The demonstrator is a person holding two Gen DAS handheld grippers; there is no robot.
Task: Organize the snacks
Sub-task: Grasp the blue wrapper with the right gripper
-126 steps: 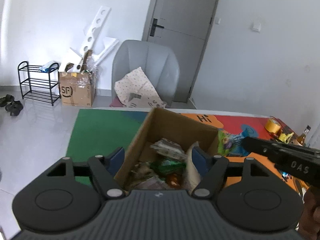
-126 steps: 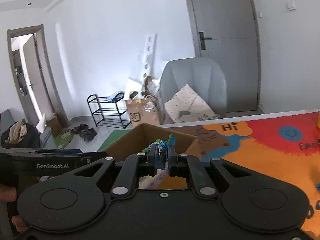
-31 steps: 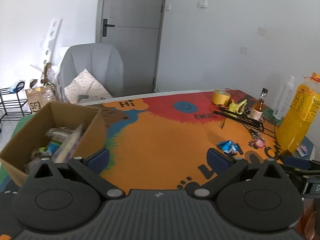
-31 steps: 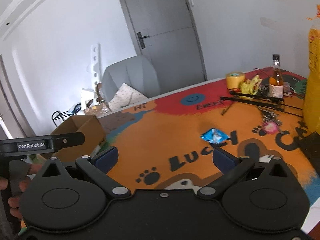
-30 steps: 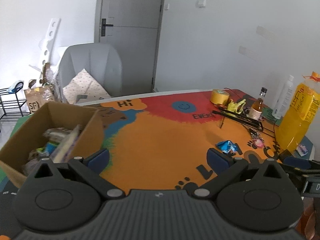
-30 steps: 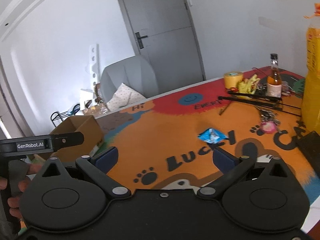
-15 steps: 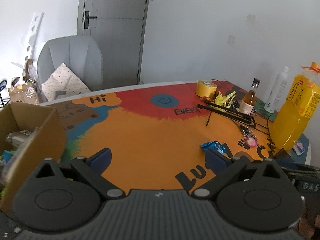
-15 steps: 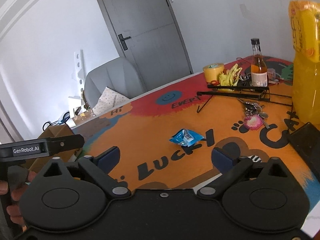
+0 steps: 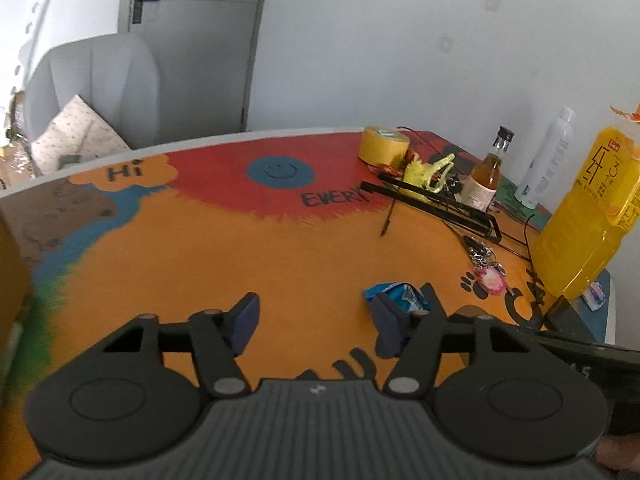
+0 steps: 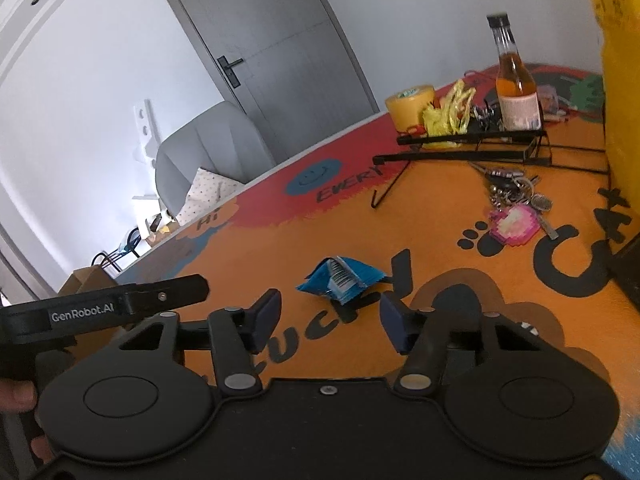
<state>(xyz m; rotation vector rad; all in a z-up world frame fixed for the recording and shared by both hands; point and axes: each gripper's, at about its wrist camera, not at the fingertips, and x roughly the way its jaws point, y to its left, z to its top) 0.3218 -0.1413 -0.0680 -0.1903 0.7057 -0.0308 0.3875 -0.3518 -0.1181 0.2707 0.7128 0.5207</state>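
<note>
Jaws of right gripper (image 10: 328,322) closing, empty, blue snack packet (image 10: 343,281) just beyond them.

The left gripper (image 9: 314,322) was matte black, with a ribbed grey housing at its base bearing a small pale emblem, 2 round black discs either side, and angled link arms pinned with silver rivets. Its fingers (image 9: 242,320) ended in dark blue pads. The right gripper (image 10: 328,318) was built alike but with a smooth black housing and 1 silver screw at its centre, its fingers (image 10: 266,314) also blue-padded. In the right wrist view the left gripper's black side bar carried white "GenRobot.AI" lettering and a small screw.
</note>
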